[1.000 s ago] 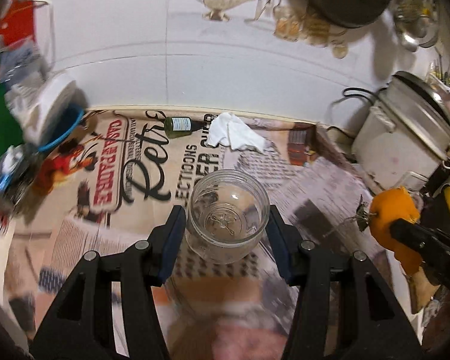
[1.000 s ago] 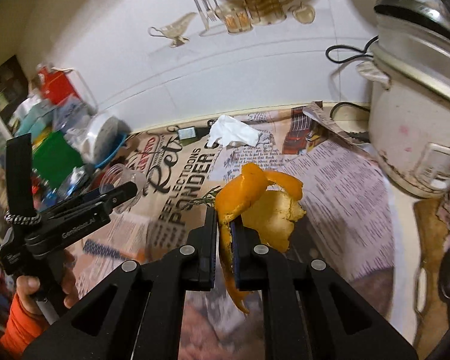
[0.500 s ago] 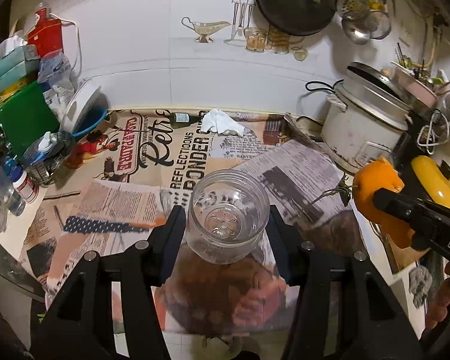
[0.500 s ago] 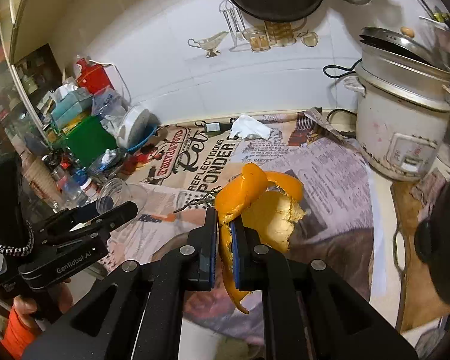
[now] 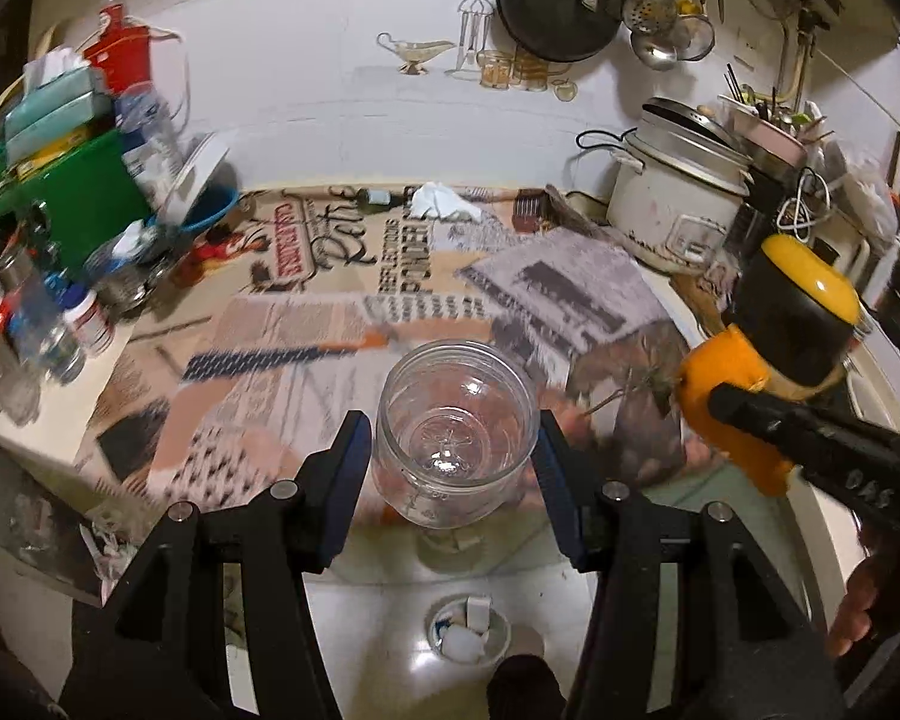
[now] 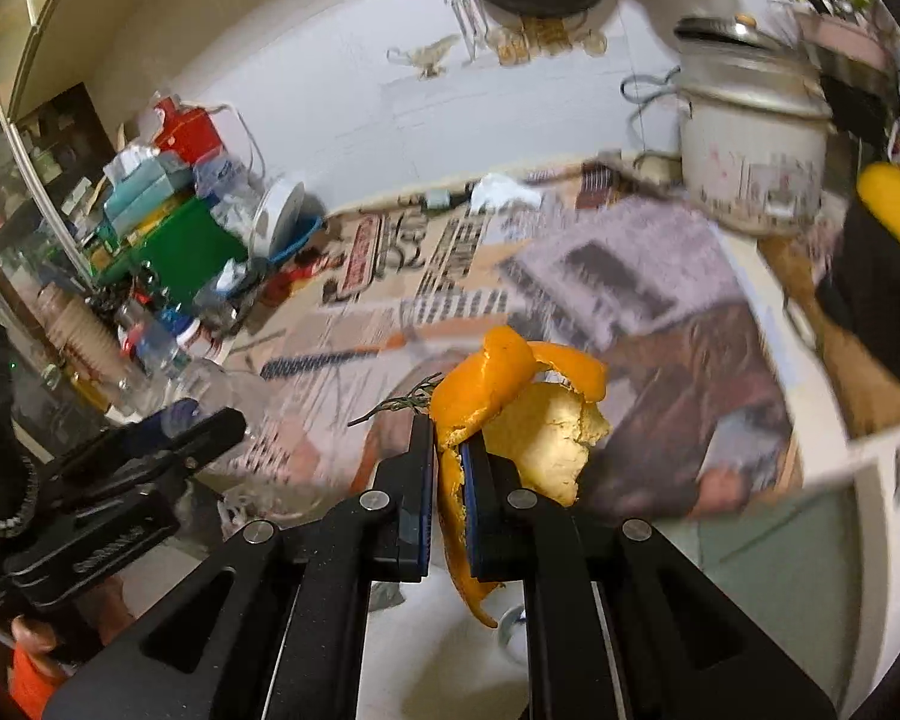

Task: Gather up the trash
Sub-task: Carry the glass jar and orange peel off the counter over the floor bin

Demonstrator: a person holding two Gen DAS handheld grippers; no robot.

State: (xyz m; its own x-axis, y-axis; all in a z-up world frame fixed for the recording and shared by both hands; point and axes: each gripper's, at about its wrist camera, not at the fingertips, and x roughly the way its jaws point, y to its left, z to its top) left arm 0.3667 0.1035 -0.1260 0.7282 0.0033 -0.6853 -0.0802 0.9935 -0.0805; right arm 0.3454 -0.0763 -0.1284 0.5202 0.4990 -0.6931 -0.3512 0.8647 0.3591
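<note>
Above the counter's [image 5: 42, 414] edge, the left gripper [image 5: 453, 450] is gripping an empty glass jar [image 5: 455, 429] between partly open jaws. Beside it, the right gripper [image 6: 448, 468] is pinching an orange peel [image 6: 510, 402], jaws nearly shut.

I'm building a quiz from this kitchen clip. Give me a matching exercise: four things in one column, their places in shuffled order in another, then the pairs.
1. glass jar
2. orange peel
3. rice cooker
4. white tissue

A. by the back wall on the newspaper
B. between the left gripper's fingers
C. at the counter's right end
D. pinched in the right gripper

1-B, 2-D, 3-C, 4-A
</note>
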